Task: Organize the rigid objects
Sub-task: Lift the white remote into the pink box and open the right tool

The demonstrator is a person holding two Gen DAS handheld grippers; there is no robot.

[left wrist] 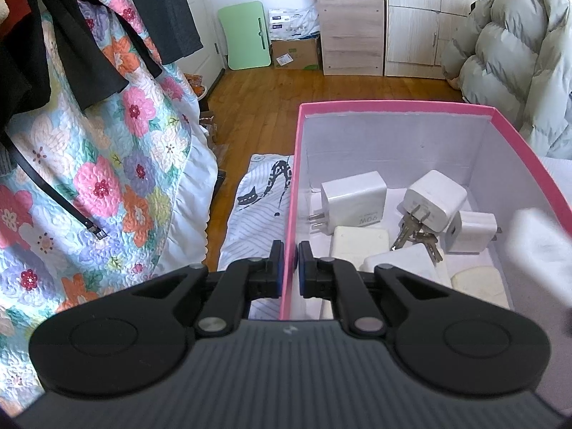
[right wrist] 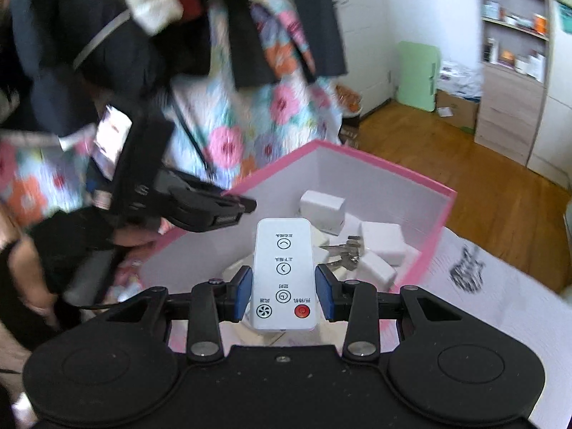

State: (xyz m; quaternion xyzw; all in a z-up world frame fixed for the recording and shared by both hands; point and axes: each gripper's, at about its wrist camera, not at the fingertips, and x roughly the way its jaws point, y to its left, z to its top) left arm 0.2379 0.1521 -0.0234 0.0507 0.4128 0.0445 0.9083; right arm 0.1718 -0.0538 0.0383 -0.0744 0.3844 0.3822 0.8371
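Over pink box (right wrist: 434, 230): remote (right wrist: 284, 271) in R claw (right wrist: 285, 295).

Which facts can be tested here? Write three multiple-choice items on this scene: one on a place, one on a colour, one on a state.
1. Where do the keys lie?
A. inside the pink box among the white chargers
B. on the wooden floor
C. on the floral quilt

2. What colour is the round button at the remote's lower right?
A. green
B. red
C. blue

3. What is the left gripper doing?
A. holding the keys
B. open above the box
C. shut on the box's side wall

Answers: 1 A, the keys rest between chargers on the box's floor. 2 B, the right wrist view shows a red button. 3 C, its pads pinch the pink wall from both sides, while the right gripper holds the remote.
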